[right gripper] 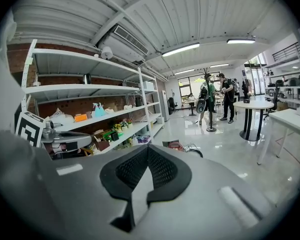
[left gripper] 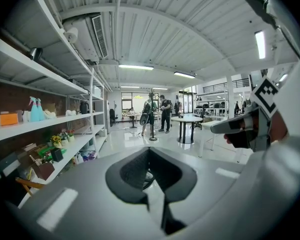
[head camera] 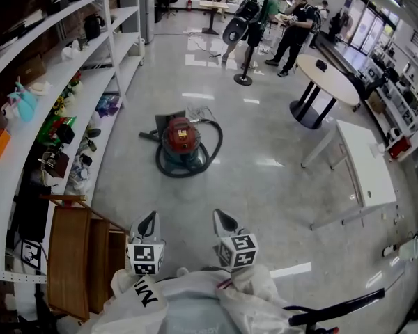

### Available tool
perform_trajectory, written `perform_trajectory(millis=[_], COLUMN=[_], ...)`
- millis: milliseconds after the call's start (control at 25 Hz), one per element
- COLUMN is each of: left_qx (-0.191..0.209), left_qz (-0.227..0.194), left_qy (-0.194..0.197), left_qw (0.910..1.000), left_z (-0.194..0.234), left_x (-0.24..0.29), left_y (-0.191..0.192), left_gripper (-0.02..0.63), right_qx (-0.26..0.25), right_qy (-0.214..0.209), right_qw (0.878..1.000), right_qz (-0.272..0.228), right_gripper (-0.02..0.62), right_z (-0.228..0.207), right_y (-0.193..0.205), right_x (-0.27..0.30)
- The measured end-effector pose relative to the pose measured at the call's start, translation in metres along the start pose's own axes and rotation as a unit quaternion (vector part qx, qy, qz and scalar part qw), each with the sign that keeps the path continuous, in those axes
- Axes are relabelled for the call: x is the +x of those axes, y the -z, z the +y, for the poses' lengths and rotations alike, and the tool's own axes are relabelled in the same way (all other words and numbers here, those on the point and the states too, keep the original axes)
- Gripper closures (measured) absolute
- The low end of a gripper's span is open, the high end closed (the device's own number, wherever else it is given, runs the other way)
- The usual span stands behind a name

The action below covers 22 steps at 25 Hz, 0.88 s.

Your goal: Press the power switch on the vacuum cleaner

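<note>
So basically nothing's happened yet on this one. The round canister vacuum cleaner with the red top and dark teal base (head camera: 184, 139) is sitting out in the middle of the glossy grey floor (head camera: 265, 207), with its black hose (head camera: 214, 145) looped around it. It's straight ahead of the person but well apart from both grippers. From the right gripper view you just catch a bit of the red top (right gripper: 175, 145) peeking over the gripper's body.

The left gripper (head camera: 149, 221) and right gripper (head camera: 221, 220) are both held low and close to the body, side by side, pointing roughly toward the vacuum. On both, the black fingers (left gripper: 132, 171) (right gripper: 162, 169) are pressed together tip to tip with nothing between them, which honestly seems fine for poking a button.

I can't make out the power switch from this far off; it's too small to tell where it sits on the top.

What's left is pretty much everything, I'd say: walk over, get down to it, find the switch, push. The long white shelving rack (head camera: 108, 82) runs along the left, so there's open floor for the approach.
</note>
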<state>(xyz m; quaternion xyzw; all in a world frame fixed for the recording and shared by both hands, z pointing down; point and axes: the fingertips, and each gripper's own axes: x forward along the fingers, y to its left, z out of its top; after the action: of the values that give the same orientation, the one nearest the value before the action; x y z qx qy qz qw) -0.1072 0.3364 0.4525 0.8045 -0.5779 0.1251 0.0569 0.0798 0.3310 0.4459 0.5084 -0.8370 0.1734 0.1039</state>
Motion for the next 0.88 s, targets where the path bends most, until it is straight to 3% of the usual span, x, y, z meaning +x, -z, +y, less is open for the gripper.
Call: perform_trajectory(millis=[360,880], left_qx=[-0.009,0.0], left_qz=[-0.001,-0.051], left_qy=[-0.009,-0.012], left_qw=[0.9999,0.9986], left_z=[0.017,0.034], left_x=[-0.007,0.02], left_y=[-0.003,-0.06], left_gripper=[0.606,0.606], right_qx=[-0.012,-0.03], right_qy=[-0.003,-0.006], right_qw=[1.0,0.999], right_qz=[-0.002,-0.042], right_gripper=[0.595,0.595], right_z=[0.014,0.016], right_y=[-0.006,-0.052], right_x=[0.003,0.029])
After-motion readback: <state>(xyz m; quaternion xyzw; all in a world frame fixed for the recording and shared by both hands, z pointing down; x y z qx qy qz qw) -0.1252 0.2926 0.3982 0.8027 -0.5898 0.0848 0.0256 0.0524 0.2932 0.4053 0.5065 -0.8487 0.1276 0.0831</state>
